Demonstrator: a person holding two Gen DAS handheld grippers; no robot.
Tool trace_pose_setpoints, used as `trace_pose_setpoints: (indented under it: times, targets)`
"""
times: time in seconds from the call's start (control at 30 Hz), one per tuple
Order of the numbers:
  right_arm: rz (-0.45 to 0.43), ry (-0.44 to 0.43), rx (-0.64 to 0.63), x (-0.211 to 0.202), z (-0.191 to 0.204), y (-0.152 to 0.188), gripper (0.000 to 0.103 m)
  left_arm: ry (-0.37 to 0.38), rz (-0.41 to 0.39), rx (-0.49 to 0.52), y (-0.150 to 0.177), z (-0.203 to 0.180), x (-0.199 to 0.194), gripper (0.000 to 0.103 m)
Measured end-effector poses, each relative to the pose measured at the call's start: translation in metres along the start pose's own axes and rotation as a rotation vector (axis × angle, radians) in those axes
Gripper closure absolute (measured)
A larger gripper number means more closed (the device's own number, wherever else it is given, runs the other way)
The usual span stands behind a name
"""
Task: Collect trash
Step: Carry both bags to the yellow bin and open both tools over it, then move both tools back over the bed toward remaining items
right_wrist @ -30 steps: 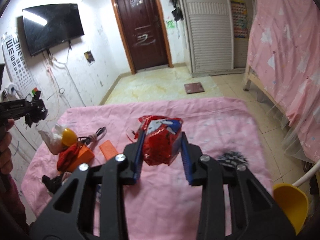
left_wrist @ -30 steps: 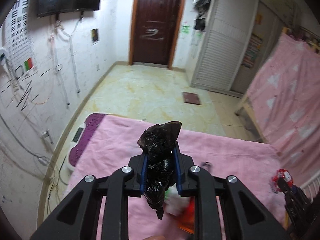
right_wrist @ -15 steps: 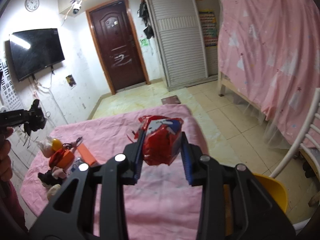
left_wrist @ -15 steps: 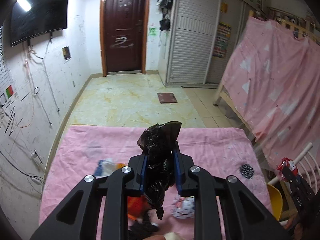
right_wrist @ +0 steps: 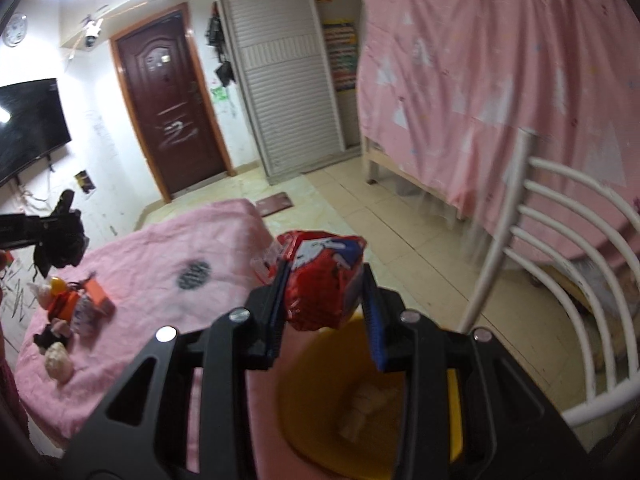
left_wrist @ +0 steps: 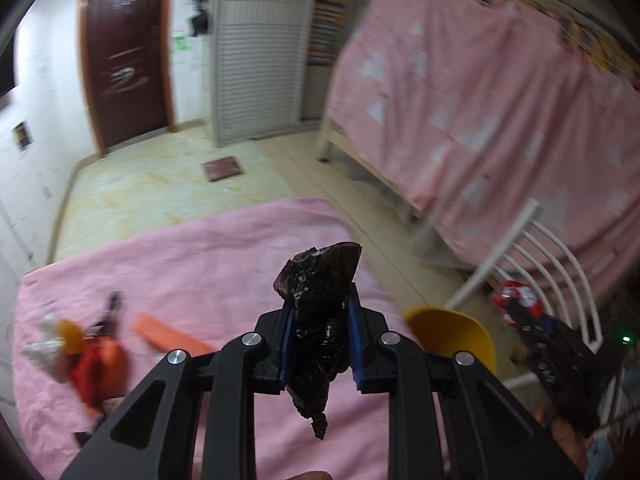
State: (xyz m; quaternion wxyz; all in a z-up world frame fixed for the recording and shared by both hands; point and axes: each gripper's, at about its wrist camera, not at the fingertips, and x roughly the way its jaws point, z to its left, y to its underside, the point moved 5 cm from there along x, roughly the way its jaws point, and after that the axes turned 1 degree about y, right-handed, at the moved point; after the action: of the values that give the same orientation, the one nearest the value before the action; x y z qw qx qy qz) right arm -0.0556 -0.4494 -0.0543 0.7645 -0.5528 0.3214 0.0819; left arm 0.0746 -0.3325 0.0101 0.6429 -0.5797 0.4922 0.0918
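Gripping a crumpled black bag (left_wrist: 318, 312), our left tongs (left_wrist: 319, 320) hang over the pink worktop (left_wrist: 208, 264). Our right tongs (right_wrist: 325, 286) clench a red wrapper (right_wrist: 324, 276) above the yellow bin (right_wrist: 320, 420) beside the worktop's edge.

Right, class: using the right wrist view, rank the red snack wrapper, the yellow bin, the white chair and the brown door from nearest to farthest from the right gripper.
1. red snack wrapper: clamped between the fingers of the right gripper.
2. yellow bin: directly below the fingers.
3. white chair: off to the right, beside the bin.
4. brown door: far wall, upper left.
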Motion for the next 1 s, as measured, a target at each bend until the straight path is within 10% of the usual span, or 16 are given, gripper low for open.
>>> trace_pose_setpoints:
  times: [0.33, 0.53, 1.0]
  targets:
    - [0.032, 0.053, 0.087, 0.003, -0.053, 0.015, 0.052, 0.134, 0.080, 0.146, 0.013, -0.109, 0.032, 0.087]
    - [0.019, 0.066, 0.135, 0.000, -0.076, 0.015, 0.051, 0.178, 0.084, 0.207, 0.019, -0.151, 0.036, 0.043]
    - [0.019, 0.018, 0.110, 0.003, -0.055, 0.012, 0.051, 0.152, 0.068, 0.183, 0.013, -0.135, 0.025, 0.042]
